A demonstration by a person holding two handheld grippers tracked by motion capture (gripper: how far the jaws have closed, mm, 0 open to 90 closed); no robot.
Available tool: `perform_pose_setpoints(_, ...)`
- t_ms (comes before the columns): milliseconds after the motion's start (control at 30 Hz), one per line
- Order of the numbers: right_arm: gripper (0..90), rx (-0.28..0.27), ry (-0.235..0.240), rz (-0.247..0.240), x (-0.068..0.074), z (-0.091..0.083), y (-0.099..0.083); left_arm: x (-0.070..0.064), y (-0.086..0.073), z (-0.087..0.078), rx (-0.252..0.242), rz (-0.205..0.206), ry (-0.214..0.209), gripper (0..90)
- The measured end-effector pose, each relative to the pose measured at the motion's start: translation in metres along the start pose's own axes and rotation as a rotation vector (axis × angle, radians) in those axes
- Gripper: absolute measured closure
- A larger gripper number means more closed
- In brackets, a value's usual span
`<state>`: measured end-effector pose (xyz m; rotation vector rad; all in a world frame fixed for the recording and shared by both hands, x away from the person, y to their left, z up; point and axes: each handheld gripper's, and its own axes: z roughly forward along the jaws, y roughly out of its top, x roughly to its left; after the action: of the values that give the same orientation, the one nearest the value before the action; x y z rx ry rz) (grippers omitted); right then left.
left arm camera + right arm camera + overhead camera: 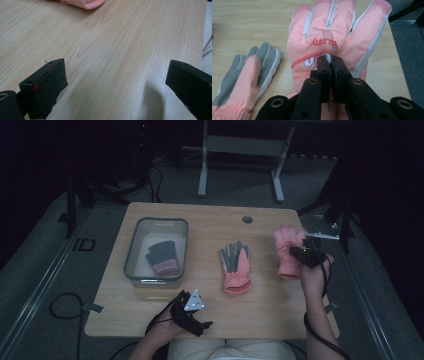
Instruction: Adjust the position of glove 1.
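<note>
My left gripper (192, 312) sat low on the table (120, 50) with its jaws wide apart, holding nothing. On the far right lay a pink glove (337, 32), and my right gripper (331, 62) was pinched shut on its back. It looked soft, puffy and light, so a fold of cloth was a good grip. The wood was smooth, the room dark.

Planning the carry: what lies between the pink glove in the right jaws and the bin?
The other pink glove lies palm-up mid-table, right between the held glove and the bin. Lifting over it should avoid a snag. The right gripper is pinched on the glove's back.
</note>
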<state>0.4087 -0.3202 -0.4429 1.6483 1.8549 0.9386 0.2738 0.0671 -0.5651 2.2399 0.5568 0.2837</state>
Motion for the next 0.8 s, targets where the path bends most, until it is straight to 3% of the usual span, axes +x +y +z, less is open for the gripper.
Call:
perform_pose_setpoints(167,86.0,0.018,-0.028,0.013,0.008,0.002,-0.022,0.0,0.001,0.0,0.001,0.005,0.001,2.9)
perform_pose_setpoints(300,86.0,0.047,-0.042,0.037,0.01,0.016,-0.034,0.0,0.0,0.0,0.004,0.008,-0.001,2.9)
perform_pose_setpoints(533,85.6,0.099,-0.027,0.087,0.009,0.043,-0.046,0.001,0.0,0.001,0.008,0.008,0.005,3.0)
perform_pose_setpoints(800,83.8,0.133,-0.02,0.077,0.008,0.06,-0.056,0.0,-0.001,0.001,0.008,0.007,0.001,3.0)
